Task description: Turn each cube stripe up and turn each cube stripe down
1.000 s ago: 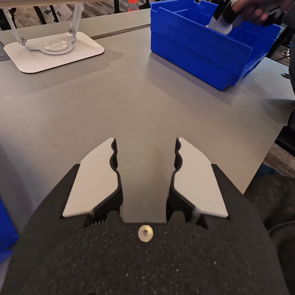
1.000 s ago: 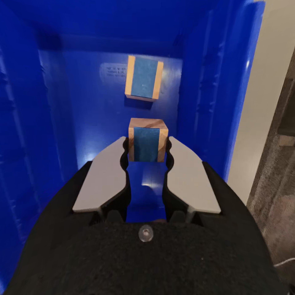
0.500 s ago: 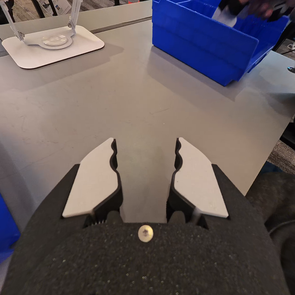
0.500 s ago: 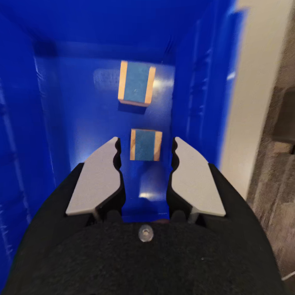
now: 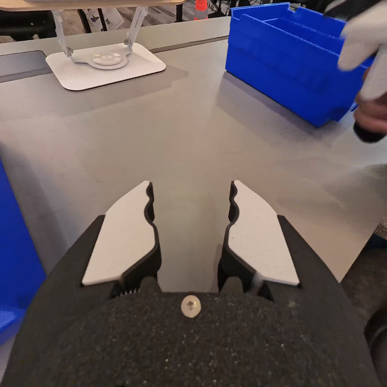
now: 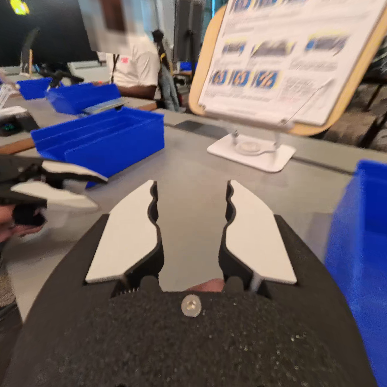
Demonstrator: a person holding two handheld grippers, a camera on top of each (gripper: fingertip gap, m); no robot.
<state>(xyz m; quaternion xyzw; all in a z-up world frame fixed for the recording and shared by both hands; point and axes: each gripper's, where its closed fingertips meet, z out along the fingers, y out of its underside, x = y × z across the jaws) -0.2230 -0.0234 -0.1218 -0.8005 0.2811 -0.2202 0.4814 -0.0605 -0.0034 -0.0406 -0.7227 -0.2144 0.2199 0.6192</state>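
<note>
No cube shows in either view now. The blue bin [image 5: 282,69] that held the striped cubes stands at the far right of the grey table; its wall also shows at the right edge of the right wrist view [image 6: 366,230], with its inside hidden. My left gripper [image 5: 191,184] is open and empty, low over the table. My right gripper [image 6: 191,183] is open and empty, above the table beside that bin, pointing across the table. Its blurred white fingers [image 5: 364,37] and a hand show at the right edge of the left wrist view. The left gripper [image 6: 98,192] shows at the left in the right wrist view.
A second blue bin [image 6: 100,142] stands behind the left gripper, and its wall shows at the left edge of the left wrist view [image 5: 12,251]. A white stand base [image 5: 104,65] with a sheet-covered board [image 6: 282,58] sits at the back. A person [image 6: 134,69] sits at another table with more blue bins.
My right gripper opened and let go of the near cube in the bin, then lifted out and swung to face across the table. The left gripper stayed open and shifted only slightly.
</note>
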